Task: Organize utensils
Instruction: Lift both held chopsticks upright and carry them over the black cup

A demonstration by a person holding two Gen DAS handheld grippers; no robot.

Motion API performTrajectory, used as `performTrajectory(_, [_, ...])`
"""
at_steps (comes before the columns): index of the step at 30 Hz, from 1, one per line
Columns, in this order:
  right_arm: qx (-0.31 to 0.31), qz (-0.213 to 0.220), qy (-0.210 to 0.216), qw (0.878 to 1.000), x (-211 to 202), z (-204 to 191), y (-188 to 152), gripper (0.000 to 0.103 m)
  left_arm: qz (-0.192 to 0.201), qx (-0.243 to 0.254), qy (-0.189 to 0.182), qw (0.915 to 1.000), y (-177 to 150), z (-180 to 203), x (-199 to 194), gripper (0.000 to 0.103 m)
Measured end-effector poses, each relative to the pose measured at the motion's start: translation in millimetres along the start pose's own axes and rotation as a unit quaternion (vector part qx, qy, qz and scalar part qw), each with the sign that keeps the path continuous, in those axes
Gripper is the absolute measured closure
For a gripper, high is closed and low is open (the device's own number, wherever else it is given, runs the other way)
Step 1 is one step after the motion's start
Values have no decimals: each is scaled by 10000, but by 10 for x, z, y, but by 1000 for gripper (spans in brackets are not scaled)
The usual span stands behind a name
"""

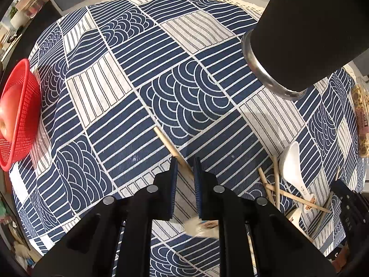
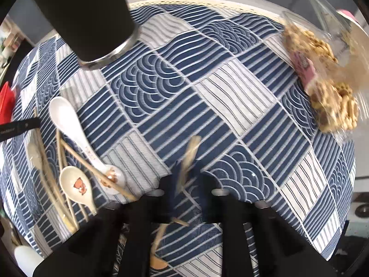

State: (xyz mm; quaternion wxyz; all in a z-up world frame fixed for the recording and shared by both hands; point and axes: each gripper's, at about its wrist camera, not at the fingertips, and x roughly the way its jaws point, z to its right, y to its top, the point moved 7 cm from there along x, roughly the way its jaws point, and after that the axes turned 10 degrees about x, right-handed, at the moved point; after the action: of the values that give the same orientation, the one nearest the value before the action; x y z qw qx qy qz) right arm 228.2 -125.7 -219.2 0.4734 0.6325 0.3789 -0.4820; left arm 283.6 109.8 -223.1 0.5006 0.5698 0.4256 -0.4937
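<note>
1. We take the black cup (image 1: pixel 306 30) with the metal rim as landmark; it stands on the blue-and-white patterned tablecloth (image 1: pixel 143 53), toward the table's far edge.
2. We record the left gripper (image 1: pixel 185 161) pointing straight down at the cloth, nearer the camera than the cup. Its jaws stand narrow, with one chopstick (image 1: pixel 165 139) between the blue pads. Whether the pads press on it we cannot tell for certain, though the gap is slim.
3. We note that chopstick's long axis runs diagonally: its free end points up and to the left, away from the cup, and its other end passes down between the jaws.
4. We record the right gripper (image 2: pixel 186 177) tilted steeply downward, on the near side of the cup. Its jaws are drawn close on a pale wooden utensil (image 2: pixel 190 152), blurred, whose long axis runs roughly upright in that view, the top end leaning slightly right.
5. We list a loose heap below the cup and toward the near edge: a white spoon (image 2: pixel 66 120), a second spoon with a bear print (image 2: pixel 77 183), and several crossed chopsticks (image 2: pixel 60 177).
6. We list a red mesh basket (image 1: pixel 18 113) far from the cup, at the cloth's left edge.
7. We list a clear bag of cookies (image 2: pixel 327 87) far right of the cup.
</note>
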Motion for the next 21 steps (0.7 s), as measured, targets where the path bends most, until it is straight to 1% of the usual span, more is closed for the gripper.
performTrajectory(2, [105, -44, 69, 9999, 1, 96, -14, 98, -50, -44, -94, 9999, -31, -33, -8, 94])
performTrajectory(5, [362, -4, 31, 9993, -8, 303, -28, 98, -143, -276, -432, 9986, -80, -146, -8, 97])
performTrajectory(7, [503, -44, 163, 9986, -11, 428, -47, 98, -166, -375, -617, 9973, -113, -260, -40, 98])
performTrajectory(8, [599, -2, 295, 9978, -40, 505, -55, 98, -188, -427, -678, 9966, -136, -288, -46, 98])
performTrajectory(10, [678, 66, 475, 9965, -97, 608, -69, 98, -237, -442, -668, 9965, -174, -323, -58, 98])
performTrajectory(13, [732, 216, 609, 9952, -204, 736, -83, 98, -238, -477, -729, 9959, -259, -365, -88, 98])
performTrajectory(16, [786, 404, 785, 9930, -360, 828, -79, 98, -360, -646, -758, 9944, -371, -435, -104, 98])
performTrajectory(17, [757, 476, 831, 9925, -492, 805, 24, 98, -378, -779, -751, 9934, -411, -472, -116, 98])
performTrajectory(19, [680, 607, 915, 9916, -682, 729, 172, 98, -359, -842, -657, 9936, -461, -526, -137, 98])
performTrajectory(21, [621, 781, 1217, 9875, -849, 630, 278, 98, -284, -823, -572, 9946, -521, -548, -214, 98])
